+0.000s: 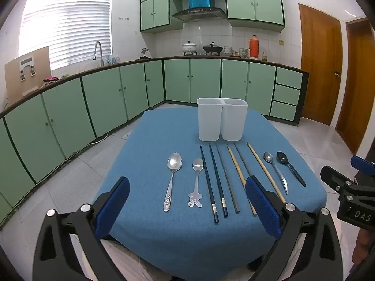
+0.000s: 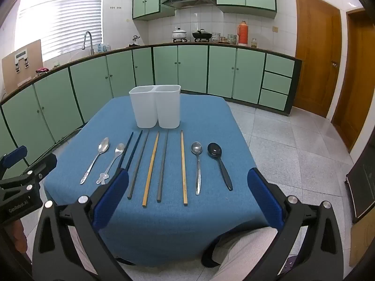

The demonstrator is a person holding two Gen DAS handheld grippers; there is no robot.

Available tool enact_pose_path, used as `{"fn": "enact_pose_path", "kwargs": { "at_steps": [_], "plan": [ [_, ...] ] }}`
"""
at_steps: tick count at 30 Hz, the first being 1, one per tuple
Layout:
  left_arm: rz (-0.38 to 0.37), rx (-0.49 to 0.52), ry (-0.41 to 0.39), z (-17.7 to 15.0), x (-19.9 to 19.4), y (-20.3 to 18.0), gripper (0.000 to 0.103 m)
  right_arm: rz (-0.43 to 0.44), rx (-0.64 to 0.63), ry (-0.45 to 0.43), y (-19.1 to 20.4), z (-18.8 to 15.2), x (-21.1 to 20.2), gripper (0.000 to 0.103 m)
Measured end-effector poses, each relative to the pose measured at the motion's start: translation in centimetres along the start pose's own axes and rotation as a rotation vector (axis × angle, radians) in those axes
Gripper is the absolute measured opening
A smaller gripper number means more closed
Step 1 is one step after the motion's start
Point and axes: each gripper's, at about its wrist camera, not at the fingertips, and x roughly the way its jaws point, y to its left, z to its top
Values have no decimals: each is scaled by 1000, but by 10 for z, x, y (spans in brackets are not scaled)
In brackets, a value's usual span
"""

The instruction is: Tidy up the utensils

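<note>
Kitchen backdrop: green cabinets (image 1: 105, 103) wrapping 9 to 2 o'clock, wooden door (image 1: 320, 63) at 2 o'clock, tiled floor below. Blue-clothed table (image 1: 150, 140) at centre, largest working surface. White two-compartment holder (image 1: 221, 123) upright at 12 o'clock on far part of table, both compartments open-topped, contents not visible. Nothing blocking path from utensils to holder.

Utensils lying flat in a row at 6 o'clock of holder, handles toward camera, none touching holder. Chopsticks, six counted: two dark blue chopsticks (image 1: 214, 182) with banded ends, two grey chopsticks (image 2: 138, 164), two bamboo chopsticks (image 2: 151, 168); grey and bamboo alternating. Spoons, four counted: large silver spoon (image 1: 172, 178) and small silver spoon (image 1: 196, 180) with figured handle at 9 o'clock of chopsticks; slim silver spoon (image 2: 197, 166) and black spoon (image 2: 219, 164) at 3 o'clock.

Left gripper (image 1: 187, 208) spread wide, blue pads apart, hovering over near table edge, holding nothing; right pad overlapping near ends of a bamboo chopstick in view. Right gripper (image 2: 187, 199) likewise spread wide, empty, left pad covering near ends of dark blue chopsticks.
</note>
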Motion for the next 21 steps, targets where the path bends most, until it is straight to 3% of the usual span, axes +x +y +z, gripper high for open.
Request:
{"fn": "enact_pose_path", "kwargs": {
  "at_steps": [21],
  "plan": [
    [0, 0, -5, 0, 0, 0, 97, -2, -3, 3, 0, 0, 0, 98]
  ]
}}
